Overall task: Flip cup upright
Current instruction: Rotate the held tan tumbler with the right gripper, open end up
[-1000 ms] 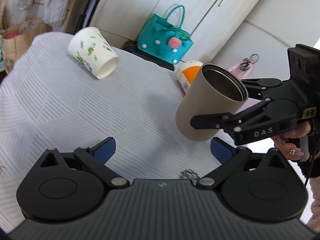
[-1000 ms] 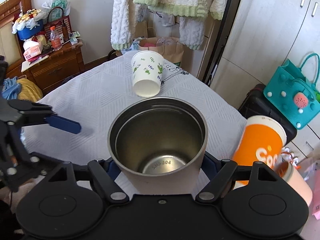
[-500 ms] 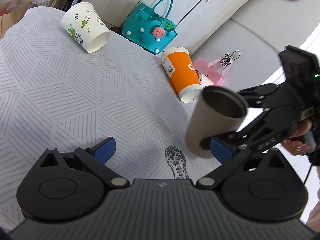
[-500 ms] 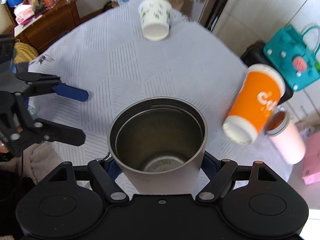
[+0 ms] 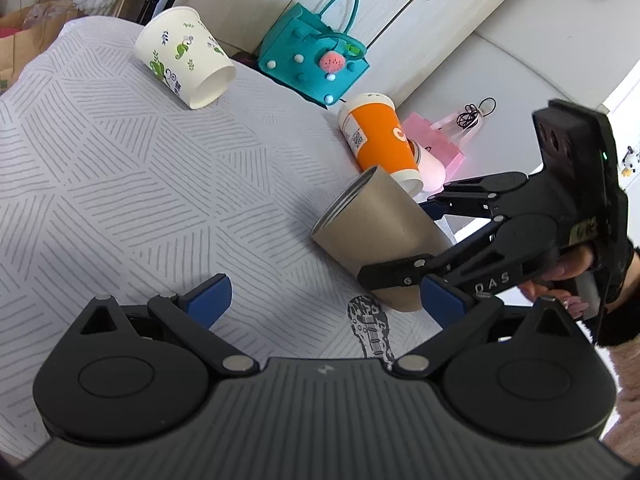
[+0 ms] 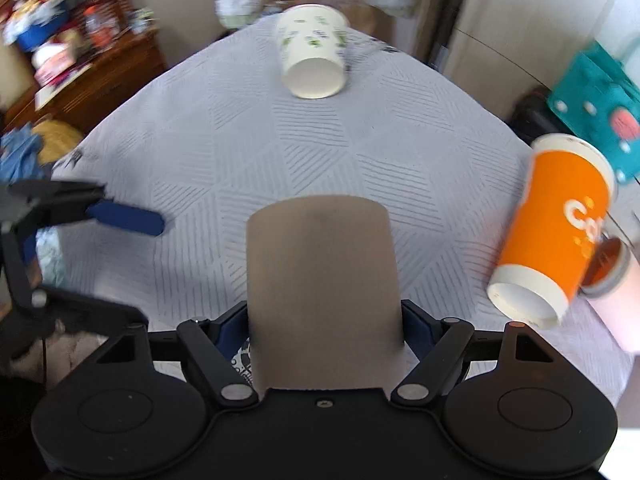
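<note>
Tilted further, steel cup [image 5: 380,236] over striped tablecloth [image 5: 120,184].

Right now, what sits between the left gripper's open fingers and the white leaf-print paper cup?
Nothing: in the left wrist view only bare patterned tablecloth runs from the left gripper to the leaf-print paper cup. The steel tumbler is off to the right.

Your right tool [image 6: 325,326] grips the tan metal cup [image 6: 322,294] by its sides above the grey patterned tabletop [image 6: 224,152]; an orange paper cup [image 6: 554,232] lies beside it.
</note>
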Demonstrator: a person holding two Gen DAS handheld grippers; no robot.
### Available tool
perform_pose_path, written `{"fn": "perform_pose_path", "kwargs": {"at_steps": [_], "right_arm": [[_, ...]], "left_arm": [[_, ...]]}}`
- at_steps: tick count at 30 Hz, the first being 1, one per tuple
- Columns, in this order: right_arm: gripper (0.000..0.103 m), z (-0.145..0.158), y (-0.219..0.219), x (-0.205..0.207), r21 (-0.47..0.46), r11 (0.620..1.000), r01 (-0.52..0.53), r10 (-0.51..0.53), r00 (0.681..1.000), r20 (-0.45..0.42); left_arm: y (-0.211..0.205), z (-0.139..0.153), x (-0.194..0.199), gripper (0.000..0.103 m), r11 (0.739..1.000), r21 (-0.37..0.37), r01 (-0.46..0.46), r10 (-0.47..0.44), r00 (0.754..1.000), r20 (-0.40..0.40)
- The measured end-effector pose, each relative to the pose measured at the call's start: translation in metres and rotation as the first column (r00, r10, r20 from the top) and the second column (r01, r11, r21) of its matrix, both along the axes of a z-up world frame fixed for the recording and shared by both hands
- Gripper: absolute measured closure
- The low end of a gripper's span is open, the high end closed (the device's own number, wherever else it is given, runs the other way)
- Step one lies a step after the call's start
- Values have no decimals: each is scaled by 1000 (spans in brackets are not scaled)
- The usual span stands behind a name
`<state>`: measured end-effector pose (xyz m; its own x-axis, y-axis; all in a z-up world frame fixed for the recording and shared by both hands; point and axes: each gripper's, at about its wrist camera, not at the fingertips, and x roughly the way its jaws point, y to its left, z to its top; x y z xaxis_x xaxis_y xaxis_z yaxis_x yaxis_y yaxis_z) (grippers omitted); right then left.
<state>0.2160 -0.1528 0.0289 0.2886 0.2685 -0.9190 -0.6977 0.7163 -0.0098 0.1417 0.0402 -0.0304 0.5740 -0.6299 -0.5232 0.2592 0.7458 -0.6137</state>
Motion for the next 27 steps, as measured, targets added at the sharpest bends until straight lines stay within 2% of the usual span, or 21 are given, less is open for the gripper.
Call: {"fn": "perform_pose_path", "kwargs": {"at_steps": [5, 8, 12, 14, 18, 23, 24, 26, 27], "right_arm": [[21, 12, -15, -17, 58, 996, -67, 65, 997, 31], [21, 20, -25, -25, 78, 993, -83, 80, 996, 38], [25, 24, -38, -32, 95, 991, -92, 88, 995, 46], [27, 24, -46, -33, 111, 991, -77, 72, 996, 46], [27, 25, -59, -31, 160, 985, -70, 67, 997, 22], [24, 23, -52, -29, 142, 979, -146, 142, 989, 38], [24, 22, -47, -29, 110, 979, -172, 167, 984, 57], [15, 18, -35, -30, 44, 970, -239, 233, 967, 102], [15, 17, -29, -28, 32, 967, -252, 248, 962, 114]], "left_arm": [[-13, 3, 4, 1, 999, 17, 27, -27, 1000, -3], [-25, 5, 7, 1, 999, -8, 52, -52, 999, -15], [-40, 9, 7, 1, 999, -21, 35, -35, 999, -14], [-45, 9, 9, 1, 999, -42, 35, -36, 999, -28], [-48, 0, 17, 1, 991, -131, 18, -31, 995, -97], [-51, -4, 23, 1, 985, -168, -32, 12, 993, -117], [-51, -5, 23, 1, 983, -177, -46, 25, 993, -119], [-52, -6, 24, 1, 973, -207, -101, 74, 988, -132], [-53, -7, 24, 1, 968, -220, -120, 92, 987, -135]]}}
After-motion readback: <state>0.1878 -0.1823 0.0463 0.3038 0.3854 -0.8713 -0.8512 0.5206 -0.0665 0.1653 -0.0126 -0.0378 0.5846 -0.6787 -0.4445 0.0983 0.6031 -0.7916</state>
